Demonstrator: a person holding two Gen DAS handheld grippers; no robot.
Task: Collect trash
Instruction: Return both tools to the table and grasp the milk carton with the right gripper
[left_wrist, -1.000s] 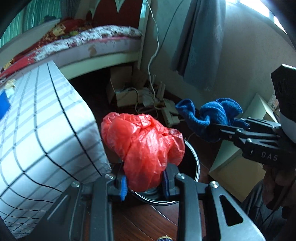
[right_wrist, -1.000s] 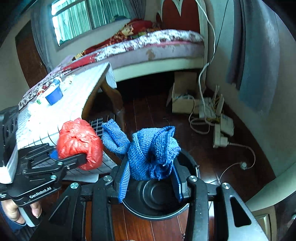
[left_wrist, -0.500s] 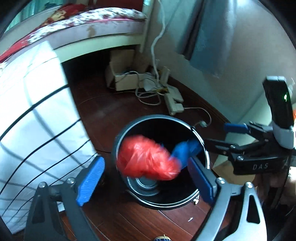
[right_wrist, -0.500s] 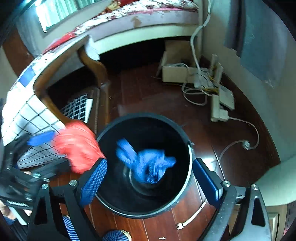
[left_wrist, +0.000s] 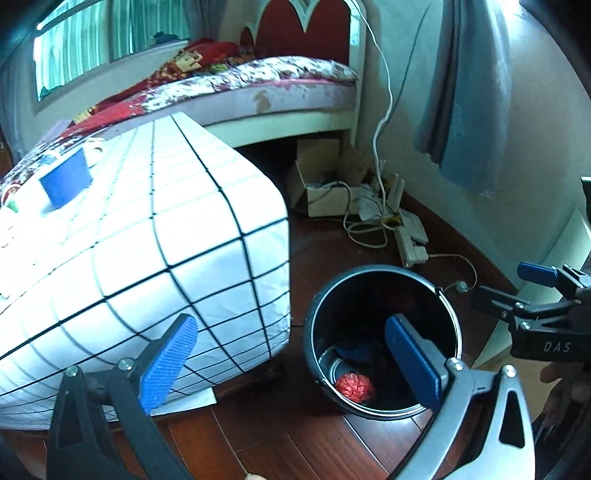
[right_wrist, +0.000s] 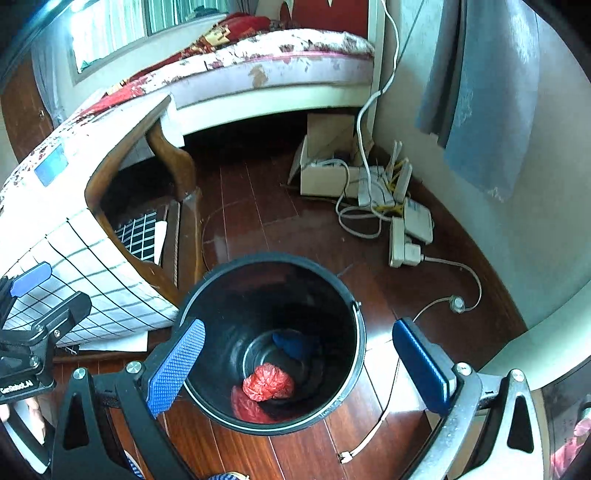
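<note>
Now, left gripper (left_wrist: 291, 358): jaws apart, empty.
Right gripper (right_wrist: 299, 365): jaws apart, empty.
Trash: red plastic bag (right_wrist: 268, 382) at 6 o'clock, blue cloth (right_wrist: 291, 343) at 12, inside black bin (right_wrist: 207, 291).
Risk: a gripper could clip the rim and tip the bin.

a home bedroom: a bed (left_wrist: 266, 85) with floral mattress, curtained window (left_wrist: 96, 40), wooden floor (right_wrist: 280, 221).
</note>
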